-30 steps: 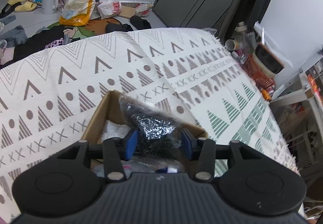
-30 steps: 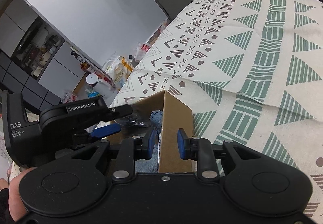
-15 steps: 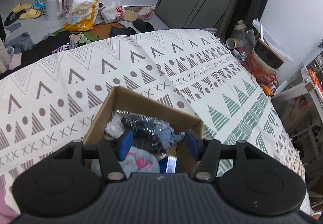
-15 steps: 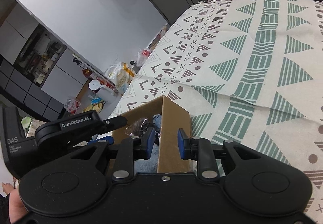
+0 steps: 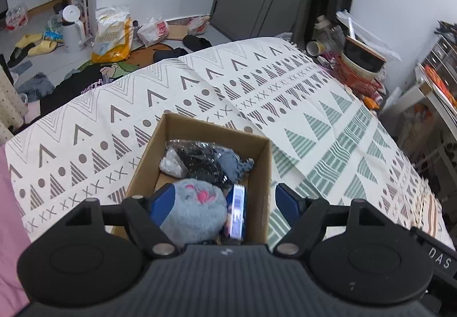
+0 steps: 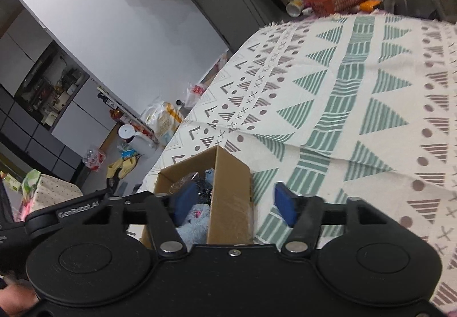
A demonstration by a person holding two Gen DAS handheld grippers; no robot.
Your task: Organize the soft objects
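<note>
A cardboard box (image 5: 258, 174) sits open-topped on a patterned cloth (image 5: 314, 105) that covers a wide flat surface. Inside the box lie a grey fluffy toy (image 5: 194, 210) with pink marks at the near end, a crinkled plastic bag of dark stuff (image 5: 197, 160) at the far end, a blue-grey knitted piece (image 5: 235, 164) beside the bag, and a flat white and blue packet (image 5: 236, 211) standing on edge against the right wall. The left gripper (image 5: 224, 201) hangs above the near end of the box, its jaws opening, with the toy and the right wall of the box seen between the blue pads but neither pad pressing on anything. The right gripper (image 6: 234, 201) straddles the box's right wall from the other side, its jaws also opening; the wall stands in the gap, touched by neither pad. Past the box's far rim and to its right the cloth lies bare and fairly flat, with a long crease running across it. The cloth's far edge drops off toward a cluttered floor (image 5: 57, 60), and at its far right corner stands a red basket (image 6: 340, 0) of containers.
</note>
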